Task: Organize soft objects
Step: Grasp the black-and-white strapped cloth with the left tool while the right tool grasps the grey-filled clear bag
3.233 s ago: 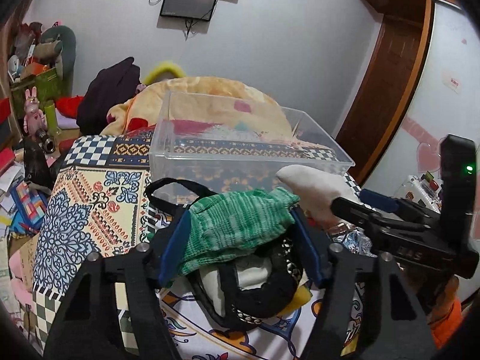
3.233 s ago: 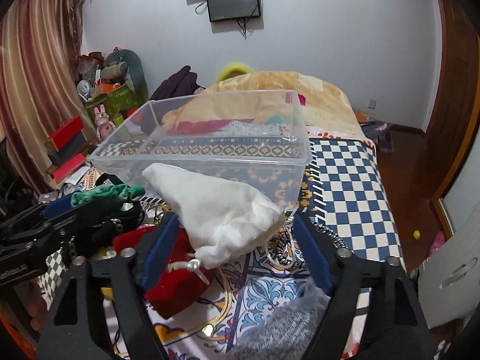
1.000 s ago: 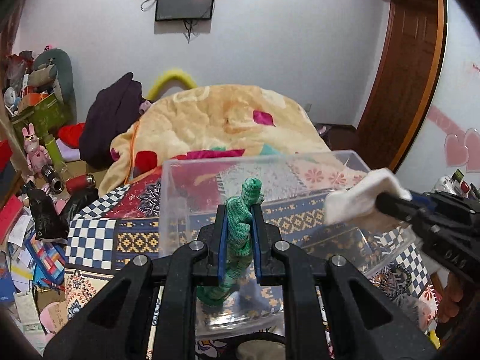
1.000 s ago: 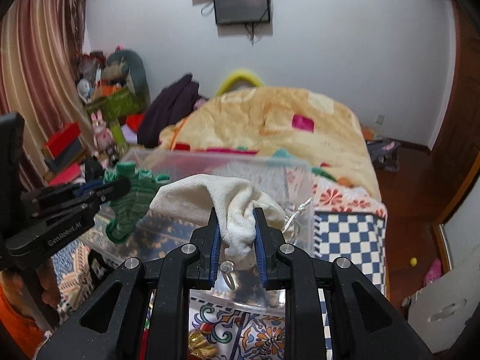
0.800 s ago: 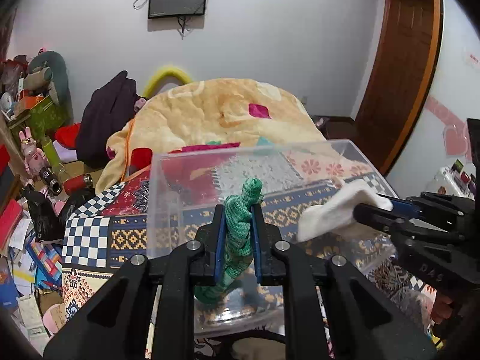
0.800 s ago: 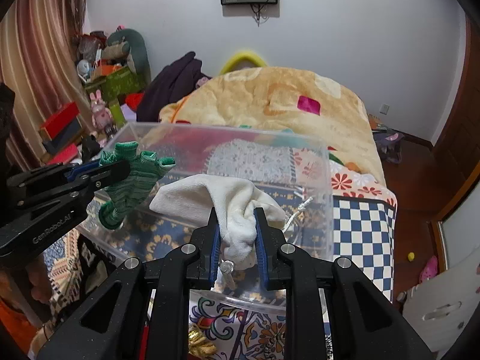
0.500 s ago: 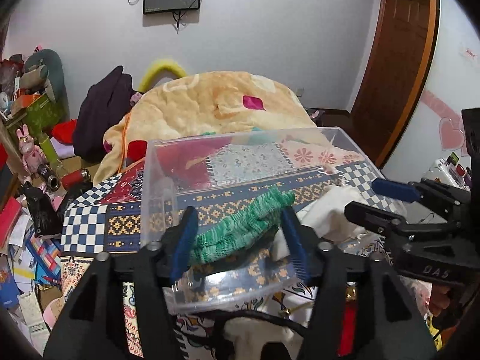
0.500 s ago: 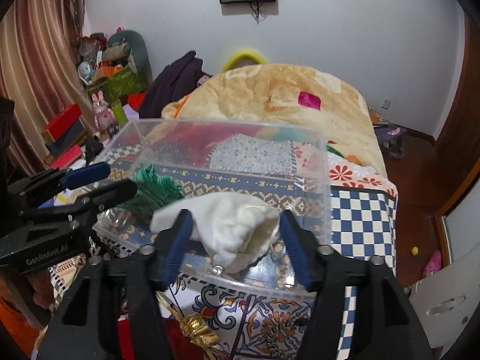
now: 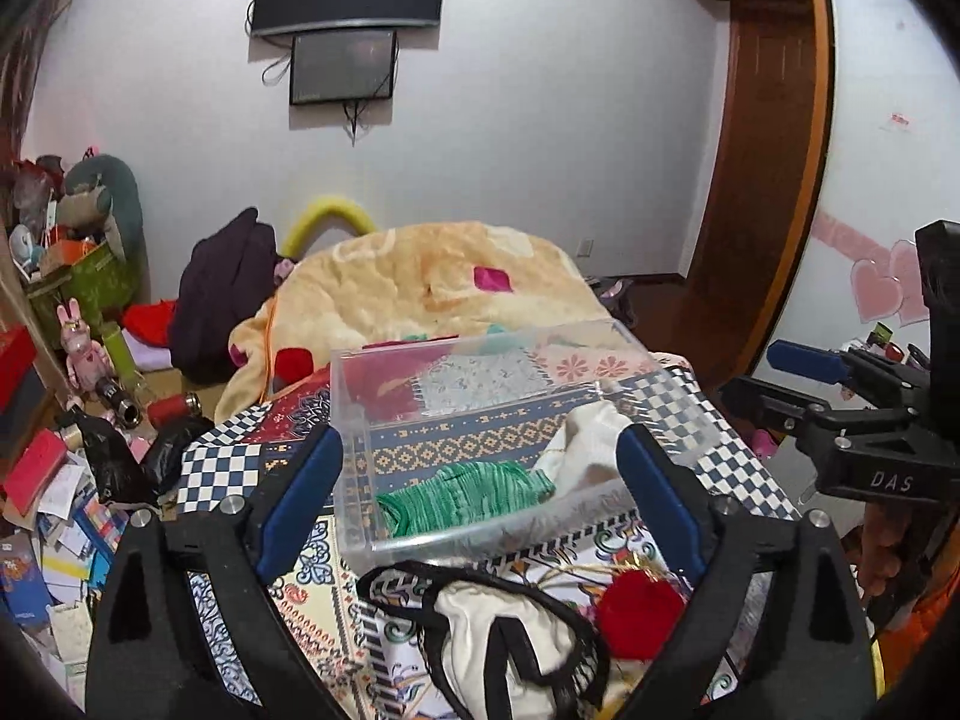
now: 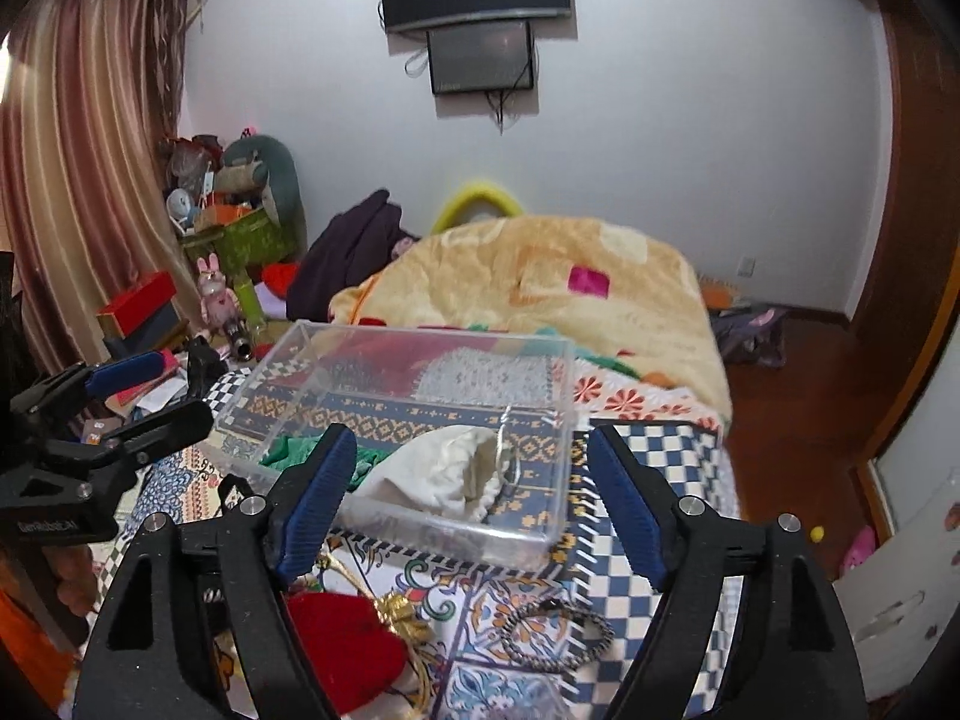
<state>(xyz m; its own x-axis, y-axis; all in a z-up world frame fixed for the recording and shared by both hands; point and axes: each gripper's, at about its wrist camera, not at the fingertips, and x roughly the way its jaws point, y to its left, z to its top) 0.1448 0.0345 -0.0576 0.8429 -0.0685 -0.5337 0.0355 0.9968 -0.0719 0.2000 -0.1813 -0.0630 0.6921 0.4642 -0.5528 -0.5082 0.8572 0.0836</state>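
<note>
A clear plastic box (image 9: 354,420) (image 10: 558,504) stands on the patterned bed cover. Inside it lie a green knitted cloth (image 9: 462,501) (image 10: 288,453) and a white drawstring pouch (image 9: 588,444) (image 10: 444,471). My left gripper (image 9: 480,510) is open and empty, above the box's near edge. My right gripper (image 10: 468,498) is open and empty, held over the box's near side. In front of the box lie a cream and black pouch (image 9: 498,642) and a red pouch (image 9: 639,615) (image 10: 342,642).
A braided bracelet (image 10: 558,633) and a gold ribbon (image 10: 402,609) lie on the cover near the red pouch. A yellow blanket (image 9: 420,288) is heaped behind the box. Clutter and toys fill the floor at left (image 9: 72,480). A wooden door (image 9: 762,150) is at right.
Both grippers opened over the box. The green cloth and the white pouch dropped into it, and both grippers drew back toward me.
</note>
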